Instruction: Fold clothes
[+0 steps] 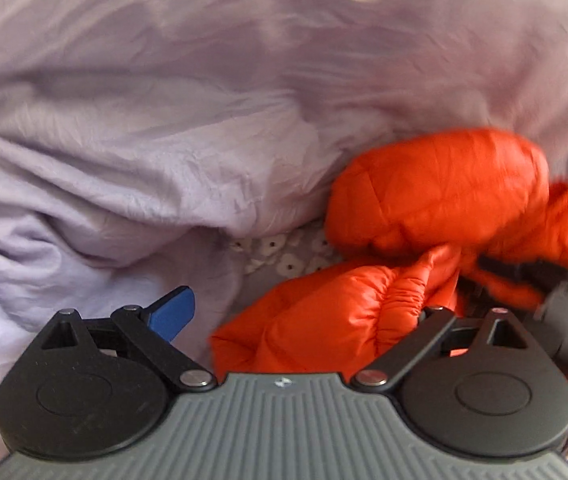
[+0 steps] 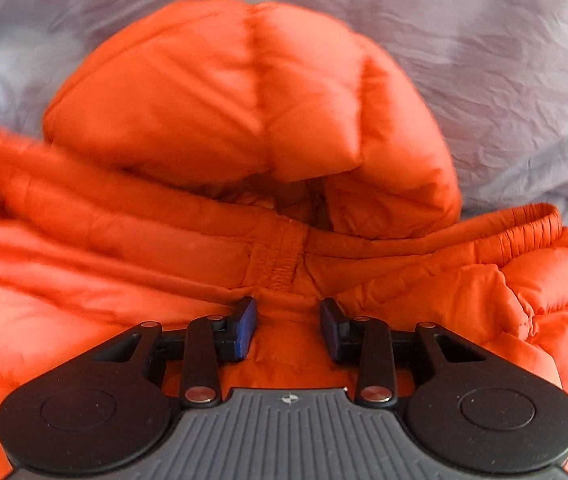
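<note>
1. A puffy orange quilted jacket with a hood lies bunched on a wrinkled lilac bedsheet
2. The right gripper sits low over the jacket below the collar, blue pads part-way apart with orange fabric bulging between them; whether it is pinched, I cannot tell
3. The left gripper is spread wide, released, at the jacket's edge

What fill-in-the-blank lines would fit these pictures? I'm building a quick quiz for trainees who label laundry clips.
The puffer jacket is coloured ____. 
The rounded padded part at its top is its ____. 
The one pad that shows in the left wrist view is coloured ____. 
Missing words: orange; hood; blue.
</note>
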Demonstrator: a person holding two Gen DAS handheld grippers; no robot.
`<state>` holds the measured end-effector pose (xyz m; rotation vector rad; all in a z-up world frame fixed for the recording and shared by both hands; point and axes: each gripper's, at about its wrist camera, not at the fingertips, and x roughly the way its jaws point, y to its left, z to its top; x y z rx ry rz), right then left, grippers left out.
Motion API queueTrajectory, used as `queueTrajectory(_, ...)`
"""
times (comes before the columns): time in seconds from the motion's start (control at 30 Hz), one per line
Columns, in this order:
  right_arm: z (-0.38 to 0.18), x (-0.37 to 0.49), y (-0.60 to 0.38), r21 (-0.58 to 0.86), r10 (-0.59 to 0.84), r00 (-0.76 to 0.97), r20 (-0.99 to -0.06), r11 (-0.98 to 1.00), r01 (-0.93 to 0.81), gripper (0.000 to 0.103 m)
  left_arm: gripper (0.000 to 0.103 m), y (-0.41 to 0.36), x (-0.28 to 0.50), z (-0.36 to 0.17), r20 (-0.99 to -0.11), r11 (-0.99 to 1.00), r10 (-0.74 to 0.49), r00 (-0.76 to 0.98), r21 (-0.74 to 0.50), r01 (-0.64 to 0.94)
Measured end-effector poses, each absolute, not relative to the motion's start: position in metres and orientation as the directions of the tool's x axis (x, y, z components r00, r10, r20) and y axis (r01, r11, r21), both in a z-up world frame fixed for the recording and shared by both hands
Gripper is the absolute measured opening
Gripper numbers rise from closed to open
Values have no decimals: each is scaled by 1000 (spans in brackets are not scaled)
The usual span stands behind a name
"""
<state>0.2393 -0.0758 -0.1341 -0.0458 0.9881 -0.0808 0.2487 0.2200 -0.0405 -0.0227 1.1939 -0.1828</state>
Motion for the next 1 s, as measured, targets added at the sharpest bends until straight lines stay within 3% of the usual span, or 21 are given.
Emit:
queueTrajectory(0.2, -139, 235, -82, -34, -60, 543, -838, 998, 58, 37, 97, 229, 261, -43, -932, 971, -233, 276, -237, 21)
queueTrajectory(0.4, -145, 224, -86, -4, -35, 575, -817, 998, 56, 38, 97, 251, 262, -74, -893, 884, -403, 202, -436, -166)
queueTrajectory(0.5, -147, 220, -87, 3, -28, 583, -812, 999, 52, 38, 97, 243, 253, -65, -875, 890, -413, 253, -447, -93)
queueTrajectory(0.7, -151, 217, -88, 14, -17, 585, -811, 999, 50, 38, 98, 203, 224, -24, -830, 891, -431, 353, -330, 312)
queueTrajectory(0.83, -153, 213, -88, 16, -17, 597, -802, 999, 50, 38, 101, 224, 228, -20, -671, 753, -657, 344, -606, 256)
queueTrajectory(0.9, -154, 209, -89, 26, -9, 604, -797, 998, 50, 39, 101, 232, 231, -22, -630, 709, -697, 342, -679, 191)
queueTrajectory(0.93, -155, 208, -90, 34, -4, 607, -795, 998, 50, 39, 101, 232, 229, -22, -660, 744, -656, 366, -646, 169)
queueTrajectory(1.0, -154, 206, -94, 63, 17, 615, -788, 997, 53, 40, 99, 223, 205, -2, -731, 890, -445, 517, -423, 169)
